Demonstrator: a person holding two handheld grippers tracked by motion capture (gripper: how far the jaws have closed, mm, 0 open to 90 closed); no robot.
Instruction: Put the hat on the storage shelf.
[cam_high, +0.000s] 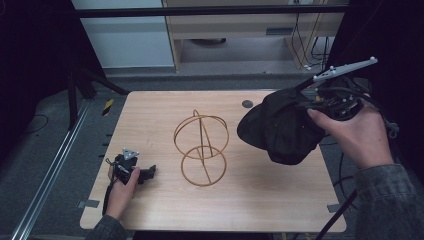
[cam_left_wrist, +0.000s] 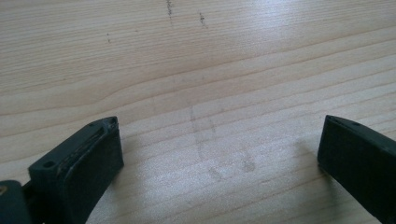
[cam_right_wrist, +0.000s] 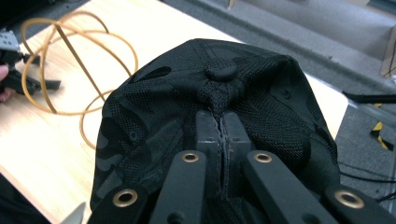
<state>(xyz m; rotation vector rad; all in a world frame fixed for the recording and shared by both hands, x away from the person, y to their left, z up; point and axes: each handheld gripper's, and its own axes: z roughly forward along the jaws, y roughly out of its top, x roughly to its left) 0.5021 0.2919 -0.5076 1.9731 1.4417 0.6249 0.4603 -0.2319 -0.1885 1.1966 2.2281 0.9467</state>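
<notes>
At seven o'clock on the wooden counter (cam_high: 280, 200), the left claw (cam_high: 148, 173) rests with jaws spread. A gold wire stand (cam_high: 201, 148) sits at centre. At two o'clock, the right claw (cam_right_wrist: 222, 126), raised, pinches a black cap (cam_high: 280, 127).

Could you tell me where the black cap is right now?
The black cap hangs in the right gripper above the table's right side, beside the wire stand.

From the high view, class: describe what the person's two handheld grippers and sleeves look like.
Both grippers are black. The left gripper carries a grey three-cornered plate; the right gripper has a long grey plate with white studs and brass-ringed rivets on its arms. Black cables trail from each. The sleeves are grey-green fabric.
</notes>
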